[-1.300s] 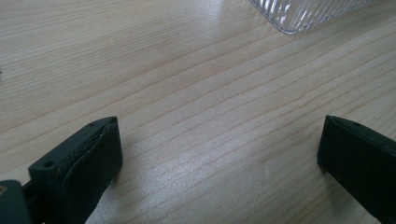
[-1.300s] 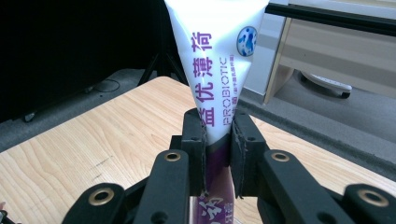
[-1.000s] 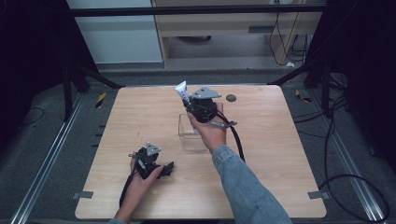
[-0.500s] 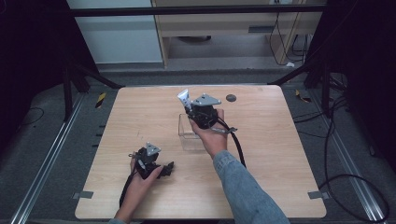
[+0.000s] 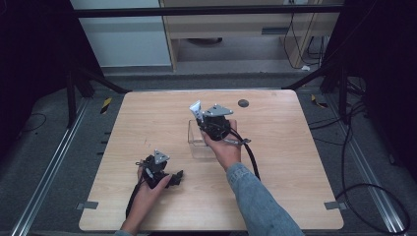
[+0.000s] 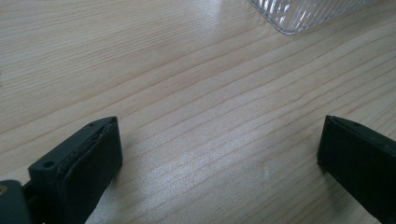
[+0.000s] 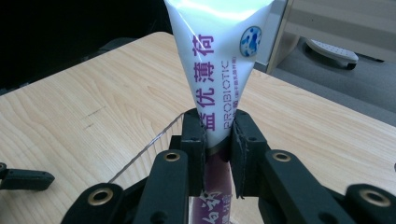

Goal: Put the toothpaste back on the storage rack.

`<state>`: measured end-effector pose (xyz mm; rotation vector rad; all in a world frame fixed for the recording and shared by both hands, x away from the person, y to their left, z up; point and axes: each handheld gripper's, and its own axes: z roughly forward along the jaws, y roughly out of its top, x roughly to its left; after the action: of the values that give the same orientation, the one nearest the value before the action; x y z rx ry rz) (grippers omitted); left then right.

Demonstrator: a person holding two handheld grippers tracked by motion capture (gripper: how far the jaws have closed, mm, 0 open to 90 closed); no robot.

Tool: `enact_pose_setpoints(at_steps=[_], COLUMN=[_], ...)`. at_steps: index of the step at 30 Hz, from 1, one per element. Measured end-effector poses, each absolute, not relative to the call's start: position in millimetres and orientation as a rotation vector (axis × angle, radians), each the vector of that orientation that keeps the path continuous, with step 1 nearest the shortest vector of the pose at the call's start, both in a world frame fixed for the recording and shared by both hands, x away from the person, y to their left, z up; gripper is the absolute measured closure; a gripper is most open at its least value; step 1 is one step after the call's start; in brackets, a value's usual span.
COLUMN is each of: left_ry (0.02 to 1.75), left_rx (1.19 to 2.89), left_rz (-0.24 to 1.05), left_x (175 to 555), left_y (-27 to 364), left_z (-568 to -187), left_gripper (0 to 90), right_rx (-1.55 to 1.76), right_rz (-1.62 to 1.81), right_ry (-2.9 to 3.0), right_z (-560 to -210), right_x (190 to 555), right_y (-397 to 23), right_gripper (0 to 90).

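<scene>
A white squeeze tube with purple lettering (image 7: 215, 60) stands almost upright in the right gripper (image 5: 215, 123), above a clear plastic rectangular container (image 5: 196, 142) set near the middle of the pale wooden bench (image 5: 295, 162). In the right gripper view the two black fingers (image 7: 194, 140) are clamped on the tube's narrow lower part, where white gives way to a purple band, with the broad crimped end fanning out above them and the darker lower end hanging below, toward the container's open top. The tube's long axis runs close to vertical, tipped slightly to the far left in the high view, and the container lies directly beneath and just nearer than the fingers, so the coming move looks like a straight descent into it rather than any sideways travel. Whether the tube's lower end has crossed the rim cannot be told from these views.

The left gripper (image 5: 157, 169) rests low over the bench at the near left, well apart from the container. Its fingers (image 6: 93, 158) stand wide and hold nothing, with bare wood grain between them; a ribbed corner of the clear container shows at the far right edge of the left gripper view. The right hand (image 5: 226, 150) is plainly the nearer to the container; the left is placed only to steady it if needed.
</scene>
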<state>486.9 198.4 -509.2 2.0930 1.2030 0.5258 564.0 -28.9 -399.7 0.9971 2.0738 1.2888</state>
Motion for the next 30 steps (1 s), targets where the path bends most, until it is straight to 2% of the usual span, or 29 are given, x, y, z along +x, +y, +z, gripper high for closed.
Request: enact_pose_setpoints(at_steps=[30], left_ry=[1.201], left_rx=[2.095], left_rz=[0.526], left_x=[487.3], left_y=[198.0], left_z=[-509.1], left_gripper=[0.0], right_rx=[0.996], right_rz=[1.228], right_ry=[2.136], right_z=[-407.6], right_x=[563.0], right_y=[-19.9], right_gripper=[76.9])
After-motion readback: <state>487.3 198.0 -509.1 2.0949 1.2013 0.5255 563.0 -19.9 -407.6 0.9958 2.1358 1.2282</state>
